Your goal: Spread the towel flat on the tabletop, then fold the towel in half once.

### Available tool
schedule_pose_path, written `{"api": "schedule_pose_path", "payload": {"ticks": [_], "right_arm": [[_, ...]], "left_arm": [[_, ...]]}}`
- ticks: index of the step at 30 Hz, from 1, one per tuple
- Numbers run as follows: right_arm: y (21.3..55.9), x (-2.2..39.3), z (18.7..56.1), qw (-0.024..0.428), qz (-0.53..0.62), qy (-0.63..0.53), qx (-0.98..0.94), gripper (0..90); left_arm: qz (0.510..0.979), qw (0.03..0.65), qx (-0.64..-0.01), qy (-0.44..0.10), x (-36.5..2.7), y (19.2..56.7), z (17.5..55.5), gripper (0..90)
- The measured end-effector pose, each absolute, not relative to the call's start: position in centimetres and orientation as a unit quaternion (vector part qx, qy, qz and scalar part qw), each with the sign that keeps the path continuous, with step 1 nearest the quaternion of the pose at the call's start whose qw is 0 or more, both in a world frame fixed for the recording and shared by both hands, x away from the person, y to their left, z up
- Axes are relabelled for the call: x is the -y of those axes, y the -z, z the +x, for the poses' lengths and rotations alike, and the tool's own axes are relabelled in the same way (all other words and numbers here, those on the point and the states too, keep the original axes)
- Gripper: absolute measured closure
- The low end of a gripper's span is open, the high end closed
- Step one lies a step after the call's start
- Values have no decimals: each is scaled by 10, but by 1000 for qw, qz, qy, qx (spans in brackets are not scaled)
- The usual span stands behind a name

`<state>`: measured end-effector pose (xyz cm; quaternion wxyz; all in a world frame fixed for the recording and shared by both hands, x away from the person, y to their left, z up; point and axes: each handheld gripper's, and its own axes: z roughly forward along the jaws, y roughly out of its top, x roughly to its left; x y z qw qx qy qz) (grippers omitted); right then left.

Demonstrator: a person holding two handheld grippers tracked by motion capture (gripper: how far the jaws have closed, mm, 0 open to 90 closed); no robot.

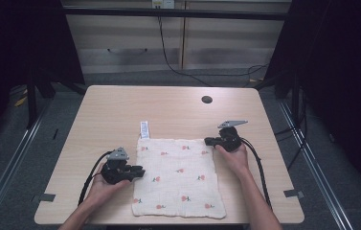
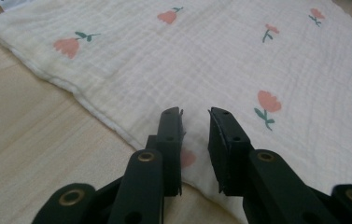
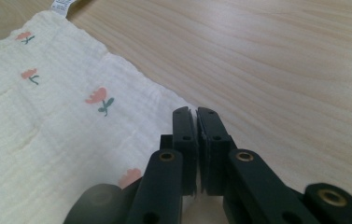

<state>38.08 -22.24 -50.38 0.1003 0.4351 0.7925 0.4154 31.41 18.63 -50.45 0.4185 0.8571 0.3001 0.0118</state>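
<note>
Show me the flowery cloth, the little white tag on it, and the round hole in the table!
flowery cloth point(image 1: 178, 177), high view, its bare middle.
white tag point(image 1: 144, 129), high view, the tag's middle, at the cloth's far left corner.
round hole point(image 1: 207, 99), high view, the dark centre.

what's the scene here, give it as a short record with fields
surface: wooden table
cloth: cream cloth with pink flower print, lying flat and spread out
tag: white tag at the cloth's far left corner
left gripper: left gripper at the cloth's left edge, jaws apart over the cloth, not pinching it
right gripper: right gripper at the cloth's far right corner, jaws closed; whether cloth is caught between them cannot be told
hole: round hole in the far part of the table
</note>
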Motion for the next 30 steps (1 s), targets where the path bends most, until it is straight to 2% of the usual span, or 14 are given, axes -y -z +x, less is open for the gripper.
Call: {"api": "schedule_pose_path", "payload": {"ticks": [3,10,13,18,22,24,27,30], "right_arm": [[502,222,381,102,431,-419,-793,872],[495,226,380,104,429,-421,-792,872],[496,225,378,103,429,-422,-792,872],[495,222,377,103,424,-426,-793,872],[497,222,378,102,426,-428,-791,871],[498,223,378,102,426,-429,-790,871],[500,223,375,101,426,-433,-788,871],[499,226,374,101,428,-433,-787,871]], "left_arm": [[852,428,-302,-14,-187,498,319,663],[817,457,-350,-28,-207,479,350,622],[816,449,-361,-42,-208,475,366,572],[810,450,-373,-46,-207,473,393,570],[810,434,-392,-48,-201,486,414,572],[808,433,-399,-38,-197,491,419,585],[814,427,-389,-57,-188,490,421,591],[820,417,-388,-54,-184,492,425,609]]}}
